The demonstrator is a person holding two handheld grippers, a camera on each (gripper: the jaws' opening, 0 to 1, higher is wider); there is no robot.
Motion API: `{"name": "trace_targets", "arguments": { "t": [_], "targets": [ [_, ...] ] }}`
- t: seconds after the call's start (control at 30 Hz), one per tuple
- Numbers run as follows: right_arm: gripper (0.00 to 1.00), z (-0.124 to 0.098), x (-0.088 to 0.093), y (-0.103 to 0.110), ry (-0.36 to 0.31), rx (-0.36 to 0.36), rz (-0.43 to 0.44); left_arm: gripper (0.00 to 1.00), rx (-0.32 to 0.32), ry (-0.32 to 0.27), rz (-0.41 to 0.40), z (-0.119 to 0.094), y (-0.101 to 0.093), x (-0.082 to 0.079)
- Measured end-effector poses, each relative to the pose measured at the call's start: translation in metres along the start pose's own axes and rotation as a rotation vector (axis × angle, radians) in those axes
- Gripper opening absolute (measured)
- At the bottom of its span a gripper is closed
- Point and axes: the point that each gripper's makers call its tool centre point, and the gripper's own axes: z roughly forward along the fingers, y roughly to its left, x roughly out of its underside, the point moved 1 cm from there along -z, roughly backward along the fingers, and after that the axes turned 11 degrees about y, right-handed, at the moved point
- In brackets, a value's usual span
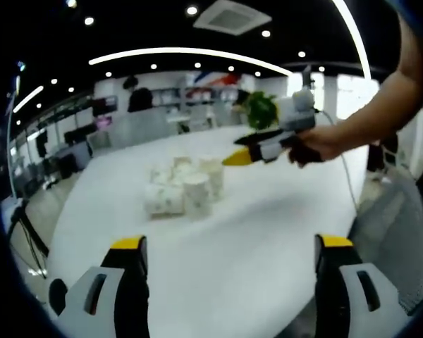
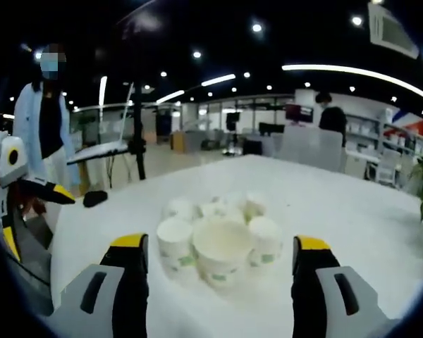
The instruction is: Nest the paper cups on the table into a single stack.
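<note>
Both grippers, left [image 1: 229, 257] and right [image 2: 218, 257], gape wide, empty; paper cups [image 2: 218, 243] huddle close, one seemingly toppled; a clumsy grab could scatter them.

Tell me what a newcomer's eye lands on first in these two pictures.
First, the cluster of paper cups huddled in the middle of the white table, loose rather than stacked; one in the left gripper view seems to lie on its side. Next, the right gripper, held in a person's hand, hangs above the table just right of the cups. The left gripper stands wide open, well short of the cups.
</note>
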Motion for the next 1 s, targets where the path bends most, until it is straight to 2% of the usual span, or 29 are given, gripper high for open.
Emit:
{"name": "trace_targets", "arguments": {
  "t": [0.23,0.43,1.0],
  "targets": [
    [0.75,0.014,0.007,-0.003,0.018,0.005,0.012,0.95,0.002,0.010,0.002,0.001,-0.001,0.001],
    [0.64,0.020,0.019,0.000,0.041,0.003,-0.004,0.95,0.000,0.012,-0.012,0.001,0.002,0.002],
    [0.49,0.048,0.027,-0.006,0.061,0.007,0.049,0.94,-0.005,0.024,-0.028,0.002,0.005,0.003]
  ]
}}
